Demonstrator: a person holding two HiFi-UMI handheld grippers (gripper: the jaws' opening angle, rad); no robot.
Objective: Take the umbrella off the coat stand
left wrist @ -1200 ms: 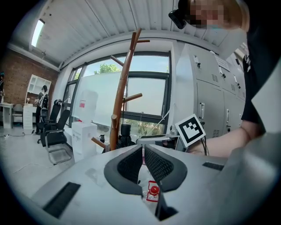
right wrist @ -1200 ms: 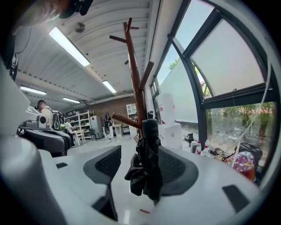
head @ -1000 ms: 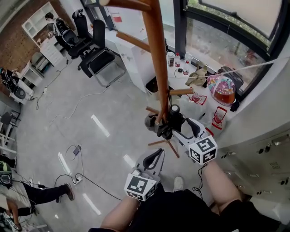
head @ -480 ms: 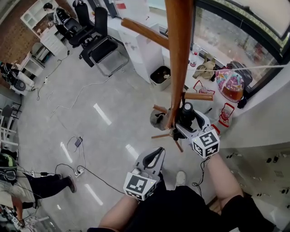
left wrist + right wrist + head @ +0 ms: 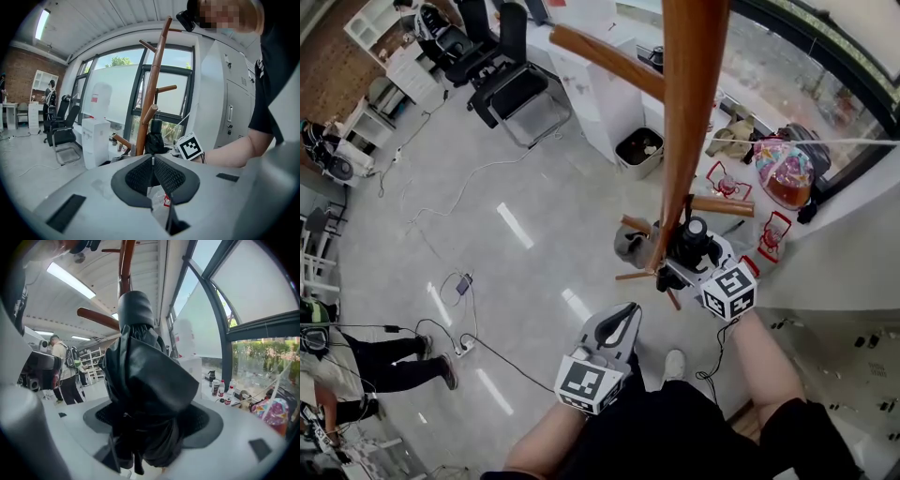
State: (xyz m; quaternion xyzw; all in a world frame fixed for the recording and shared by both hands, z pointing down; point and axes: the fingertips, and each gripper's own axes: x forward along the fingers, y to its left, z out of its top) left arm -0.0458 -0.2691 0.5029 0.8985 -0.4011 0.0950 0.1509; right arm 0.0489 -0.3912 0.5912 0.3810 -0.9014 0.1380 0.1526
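Note:
A black folded umbrella (image 5: 689, 242) hangs close against the brown wooden coat stand (image 5: 684, 141), just under a short peg (image 5: 722, 205). My right gripper (image 5: 682, 259) reaches in from the lower right. Its jaws stand wide on either side of the umbrella (image 5: 145, 394), whose crumpled fabric fills the gap, and I see no pad pressing on it. The stand's pole (image 5: 125, 263) rises behind. My left gripper (image 5: 622, 317) hangs lower and to the left, shut and empty, pointing at the stand (image 5: 149, 98) and the umbrella (image 5: 153, 137).
The stand's feet (image 5: 637, 274) spread over a grey floor. A waste bin (image 5: 639, 145), a white cabinet (image 5: 600, 89) and black chairs (image 5: 520, 89) stand behind. Toys and bottles (image 5: 783, 173) line the window sill. Cables (image 5: 459, 281) cross the floor, and a person's legs (image 5: 375, 361) show at the left.
My right gripper has sunk a little along the pole, still around the umbrella. The left gripper has drifted slightly and stays shut. The head view has tipped closer to the pole.

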